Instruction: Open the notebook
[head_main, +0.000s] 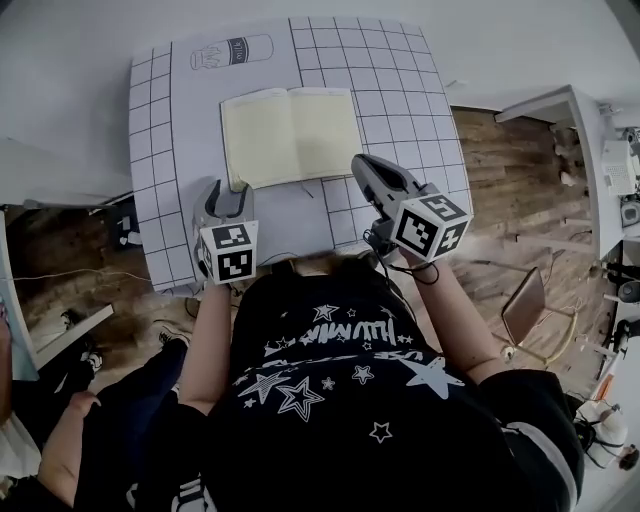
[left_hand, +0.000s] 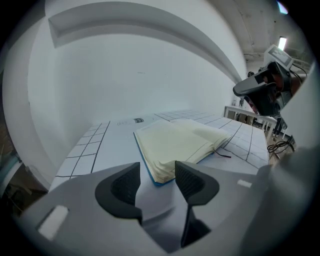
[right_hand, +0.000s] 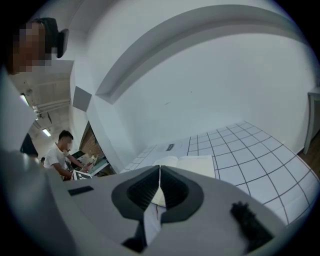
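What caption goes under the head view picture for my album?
Notebook lies open on the gridded mat; left gripper open, right gripper shut, both near its front edge.

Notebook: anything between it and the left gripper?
Nothing visible. The notebook lies open on the gridded mat, its near corner just ahead of the left gripper, whose jaws stand apart, gripping nothing.

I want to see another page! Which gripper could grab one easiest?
Probably the left. The left gripper is open, its jaws facing the page edges of the notebook. The right gripper is shut.
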